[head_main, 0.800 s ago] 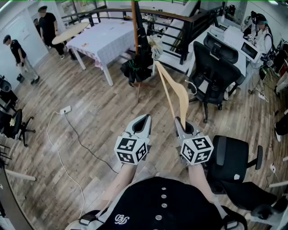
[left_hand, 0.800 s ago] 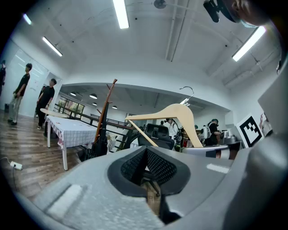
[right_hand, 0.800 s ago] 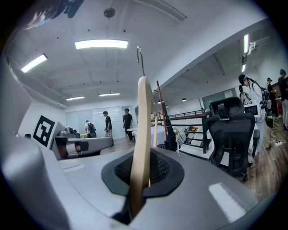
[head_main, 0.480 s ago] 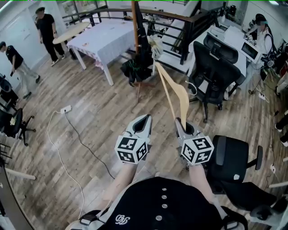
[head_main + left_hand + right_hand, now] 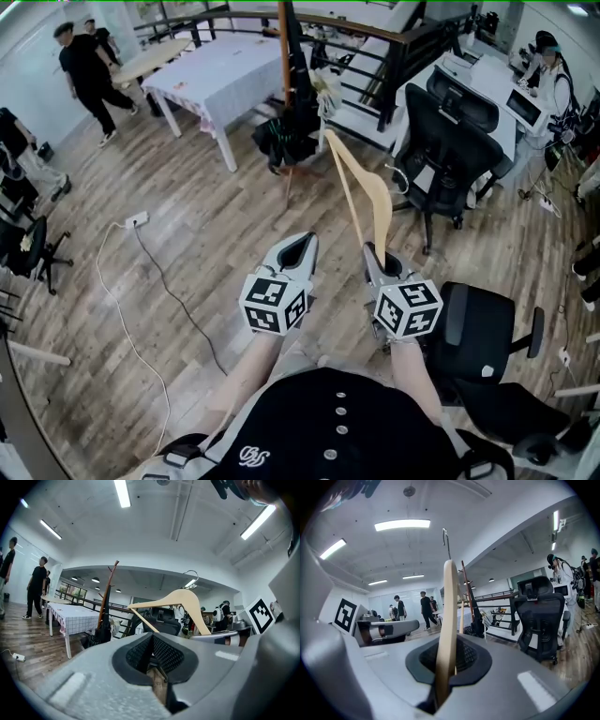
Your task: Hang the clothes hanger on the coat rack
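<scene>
Wood-plank flooring (image 5: 187, 244) stretches through a busy open office, and the coat rack (image 5: 281, 56) stands well ahead, near a railing (image 5: 375, 28). Closest in, the right tongs (image 5: 377, 255) are clamped tight on one end of the wooden clothes hanger (image 5: 382, 206). In the right gripper view it rises edge-on from between the pads, with its metal hook (image 5: 446, 538) at the top. Its far end points forward toward the rack. Just beside them, the left tongs (image 5: 299, 249) sit closed with nothing between them. The step in hand looks like carrying the hanger to the rack; the hanging itself is not yet done. Doing it well probably means keeping the clamp firm so the long hanger does not swing. It also means closing in on the rack, lifting the hook above one of the prongs (image 5: 114, 565) with its opening facing it, and lowering before letting go. Both forearms (image 5: 248, 370) reach straight out from the torso, side by side and roughly parallel.
</scene>
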